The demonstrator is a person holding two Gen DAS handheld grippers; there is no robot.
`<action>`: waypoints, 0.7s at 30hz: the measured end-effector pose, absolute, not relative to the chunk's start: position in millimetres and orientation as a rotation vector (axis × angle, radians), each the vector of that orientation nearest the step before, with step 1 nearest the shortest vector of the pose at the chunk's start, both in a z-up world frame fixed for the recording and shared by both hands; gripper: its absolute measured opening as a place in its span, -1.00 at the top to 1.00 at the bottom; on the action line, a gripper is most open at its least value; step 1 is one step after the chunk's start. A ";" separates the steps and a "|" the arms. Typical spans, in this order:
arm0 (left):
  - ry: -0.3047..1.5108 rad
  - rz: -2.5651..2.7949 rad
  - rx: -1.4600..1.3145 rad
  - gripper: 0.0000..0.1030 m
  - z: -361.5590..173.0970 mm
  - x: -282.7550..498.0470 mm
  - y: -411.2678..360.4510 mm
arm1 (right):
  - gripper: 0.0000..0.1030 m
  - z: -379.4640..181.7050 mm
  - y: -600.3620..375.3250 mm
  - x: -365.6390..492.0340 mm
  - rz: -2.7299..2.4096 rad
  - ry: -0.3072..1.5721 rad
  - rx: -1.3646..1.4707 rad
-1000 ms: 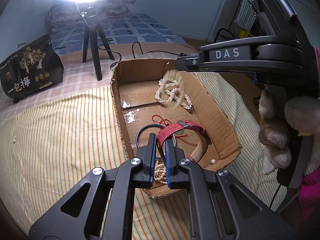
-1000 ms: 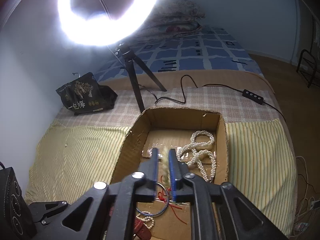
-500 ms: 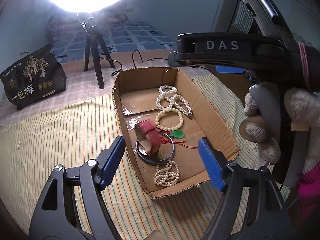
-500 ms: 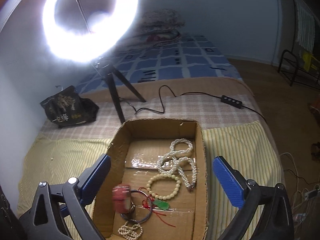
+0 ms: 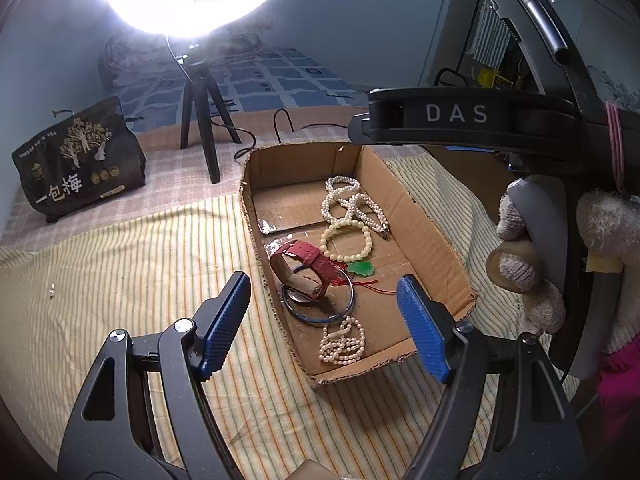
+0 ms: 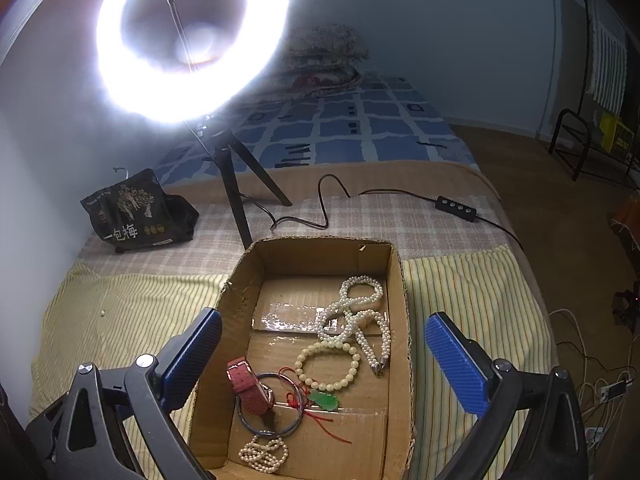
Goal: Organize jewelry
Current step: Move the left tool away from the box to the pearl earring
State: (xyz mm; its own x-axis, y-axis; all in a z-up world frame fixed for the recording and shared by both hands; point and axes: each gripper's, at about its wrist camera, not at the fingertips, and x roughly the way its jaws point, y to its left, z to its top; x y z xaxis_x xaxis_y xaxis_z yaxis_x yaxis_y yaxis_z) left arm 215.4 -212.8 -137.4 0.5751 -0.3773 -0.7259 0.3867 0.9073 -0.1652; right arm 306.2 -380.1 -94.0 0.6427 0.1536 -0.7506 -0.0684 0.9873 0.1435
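1. The left gripper point(image 5: 324, 316) is held above the near end of the cardboard box point(image 5: 424, 220), its blue-padded jaws spread wide with nothing gripped between them; the jaws have just been opening.
2. The right gripper point(image 6: 320, 354) is likewise poised over the box, its jaws parted to their widest and empty; these too have just been opening.
3. The right gripper's body is seen in the left wrist view, grasped by a hand in a knitted glove point(image 5: 528, 264).
4. All the jewelry is found inside the box, on its floor.
5. A long pearl necklace point(image 6: 356, 312) is coiled toward the far right of the box.
6. A cream bead bracelet point(image 6: 328, 364) is laid just in front of the necklace, touching it.
7. A green pendant on a red cord point(image 6: 325, 399) is placed beside that bracelet.
8. A red watch strap point(image 5: 308, 264) is propped upon a dark bangle point(image 5: 318, 300).
9. A small pearl bracelet point(image 5: 342, 342) is bunched at the near end.
10. The box is set on a striped cloth point(image 5: 120, 264); a ring light on a tripod point(image 6: 192, 36) and a black printed bag point(image 5: 76, 160) are stood behind it.
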 end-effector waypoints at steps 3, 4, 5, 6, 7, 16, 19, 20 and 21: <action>0.835 -0.440 0.017 -0.51 -131.7 211.4 -207.5 | -0.99 -87.6 -377.5 299.2 0.127 0.852 0.100; 0.831 -0.437 0.020 -0.51 -129.7 210.0 -205.2 | -0.99 -84.9 -376.5 296.4 0.128 0.848 0.098; 0.828 -0.435 0.021 -0.51 -128.4 209.3 -203.4 | -0.99 -82.3 -375.7 293.7 0.126 0.843 0.094; 0.824 -0.431 0.022 -0.51 -126.2 207.9 -200.2 | -0.99 -79.9 -374.8 290.7 0.123 0.837 0.091; 0.819 -0.426 0.022 -0.51 -123.8 206.6 -196.6 | -0.99 -77.2 -373.9 286.9 0.121 0.831 0.088; 0.789 -0.371 0.019 -0.51 -110.9 202.2 -159.4 | -0.99 -60.3 -367.3 248.1 0.108 0.781 0.052; 0.786 -0.351 0.017 -0.51 -110.9 203.0 -144.8 | -0.99 -60.0 -363.2 233.5 0.107 0.776 0.029; 0.785 -0.342 0.017 -0.51 -111.5 203.2 -136.9 | -0.99 -60.5 -361.4 227.1 0.109 0.775 0.024; 0.786 -0.333 0.018 -0.51 -112.5 203.7 -130.6 | -0.99 -61.0 -360.3 222.8 0.111 0.775 0.020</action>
State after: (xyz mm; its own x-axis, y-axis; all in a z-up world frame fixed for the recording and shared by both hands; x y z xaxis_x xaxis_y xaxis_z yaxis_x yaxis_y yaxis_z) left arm 203.7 -130.6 -112.5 0.6574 -0.2873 -0.6966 0.3008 0.9477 -0.1069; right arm 222.8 -360.3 -61.0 0.7086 0.1077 -0.6973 -0.0932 0.9939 0.0588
